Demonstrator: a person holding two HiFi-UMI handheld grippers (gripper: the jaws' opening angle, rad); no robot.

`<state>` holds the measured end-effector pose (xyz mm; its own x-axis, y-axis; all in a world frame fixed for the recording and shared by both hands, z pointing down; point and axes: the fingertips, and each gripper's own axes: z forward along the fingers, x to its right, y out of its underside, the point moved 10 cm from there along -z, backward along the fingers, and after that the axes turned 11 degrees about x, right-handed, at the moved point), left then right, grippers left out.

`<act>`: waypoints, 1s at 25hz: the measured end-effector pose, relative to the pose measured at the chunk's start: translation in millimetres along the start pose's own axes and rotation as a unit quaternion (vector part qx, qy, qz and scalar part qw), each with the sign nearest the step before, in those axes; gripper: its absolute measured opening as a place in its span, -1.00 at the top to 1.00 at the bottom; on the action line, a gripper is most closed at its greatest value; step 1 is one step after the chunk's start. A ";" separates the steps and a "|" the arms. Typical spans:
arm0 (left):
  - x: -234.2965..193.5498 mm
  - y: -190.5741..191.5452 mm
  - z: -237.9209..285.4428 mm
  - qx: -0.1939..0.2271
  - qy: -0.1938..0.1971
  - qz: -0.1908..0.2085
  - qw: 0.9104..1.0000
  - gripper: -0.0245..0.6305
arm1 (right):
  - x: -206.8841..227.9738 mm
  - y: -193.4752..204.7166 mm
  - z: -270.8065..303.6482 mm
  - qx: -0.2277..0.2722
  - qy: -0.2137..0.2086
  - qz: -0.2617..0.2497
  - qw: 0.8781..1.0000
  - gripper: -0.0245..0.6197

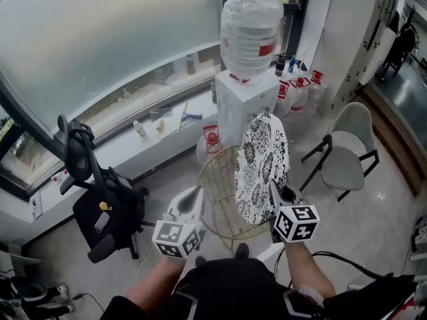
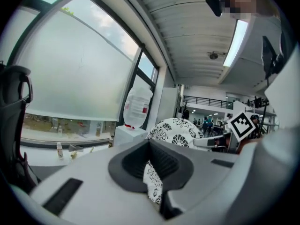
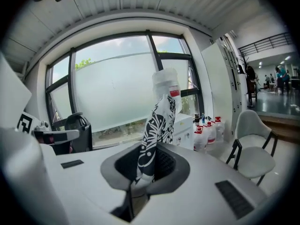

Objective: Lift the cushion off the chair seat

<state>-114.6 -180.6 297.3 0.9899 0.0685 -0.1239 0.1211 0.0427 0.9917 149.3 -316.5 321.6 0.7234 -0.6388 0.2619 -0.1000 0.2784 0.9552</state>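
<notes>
You are holding the black-and-white floral round cushion [image 1: 260,169] over the gold wire chair [image 1: 215,187], left tongs [image 2: 152,175] and right tongs [image 3: 143,168] both clamping its edge.

Cannot trace cushion [image 3: 157,121] edge once sunk between right gripper [image 3: 143,172] jaws. Cannot see most of wire chair [image 1: 215,179] seat beyond those jaws, masked by cushion. Cannot read water bottle [image 1: 251,32] label farther beyond.

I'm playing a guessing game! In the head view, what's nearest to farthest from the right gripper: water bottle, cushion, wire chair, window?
1. Cushion, pinched in the right gripper.
2. Wire chair, just below, to the left.
3. Water bottle, behind the chair, up top.
4. Window, farthest back, on the left.
</notes>
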 end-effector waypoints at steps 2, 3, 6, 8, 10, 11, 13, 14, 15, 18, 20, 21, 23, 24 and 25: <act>-1.3 -7.5 -6.1 0.013 -0.008 0.008 1.000 0.90 | -6.8 -11.7 -4.9 0.027 -0.009 -0.009 1.000 0.82; -1.5 -10.4 -9.1 0.020 -0.009 0.013 1.000 0.90 | -10.3 -17.0 -7.6 0.041 -0.015 -0.015 0.999 0.82; -2.8 -19.3 -15.4 0.039 -0.015 0.018 0.999 0.90 | -19.5 -31.1 -12.8 0.078 -0.030 -0.028 0.996 0.82; -3.9 -26.4 -19.7 0.052 -0.020 0.020 0.998 0.90 | -25.1 -38.2 -15.5 0.099 -0.036 -0.034 0.994 0.82; -3.9 -32.5 -27.2 0.062 -0.022 0.022 0.998 0.90 | -31.7 -41.8 -20.1 0.110 -0.040 -0.038 0.992 0.82; -3.7 -34.9 -30.8 0.066 -0.021 0.024 0.997 0.90 | -35.0 -43.1 -22.2 0.111 -0.042 -0.039 0.992 0.82; -3.5 -39.5 -34.4 0.074 -0.019 0.027 0.997 0.90 | -40.3 -46.8 -24.2 0.115 -0.047 -0.043 0.991 0.82; -3.6 -41.6 -34.7 0.077 -0.018 0.030 0.996 0.90 | -42.2 -48.7 -24.5 0.119 -0.049 -0.047 0.991 0.82; -3.9 -43.5 -34.6 0.078 -0.016 0.032 0.996 0.90 | -43.8 -49.9 -24.8 0.123 -0.049 -0.051 0.990 0.82; -5.5 -46.7 -35.2 0.074 -0.013 0.035 0.997 0.90 | -48.0 -48.9 -25.3 0.117 -0.043 -0.060 0.990 0.83; -6.6 -47.2 -37.4 0.070 -0.012 0.035 0.997 0.90 | -50.2 -46.9 -26.6 0.112 -0.042 -0.058 0.991 0.83; -7.3 -47.6 -38.5 0.070 -0.011 0.037 0.997 0.90 | -51.5 -46.2 -27.3 0.112 -0.041 -0.056 0.991 0.83; -9.1 -49.0 -39.4 0.071 -0.008 0.041 0.997 0.90 | -54.2 -45.9 -27.4 0.115 -0.040 -0.056 0.991 0.83; -9.8 -49.6 -39.4 0.071 -0.007 0.042 0.997 0.90 | -55.4 -46.0 -27.2 0.116 -0.040 -0.057 0.991 0.83; -10.2 -49.8 -39.5 0.072 -0.006 0.042 0.997 0.90 | -56.7 -46.1 -27.2 0.117 -0.039 -0.059 0.991 0.83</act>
<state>-133.7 -144.0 247.8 0.9976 0.0548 -0.0413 0.0469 -0.1052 0.9933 131.5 -273.7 258.9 0.6848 -0.7137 0.1470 -0.1792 0.0306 0.9833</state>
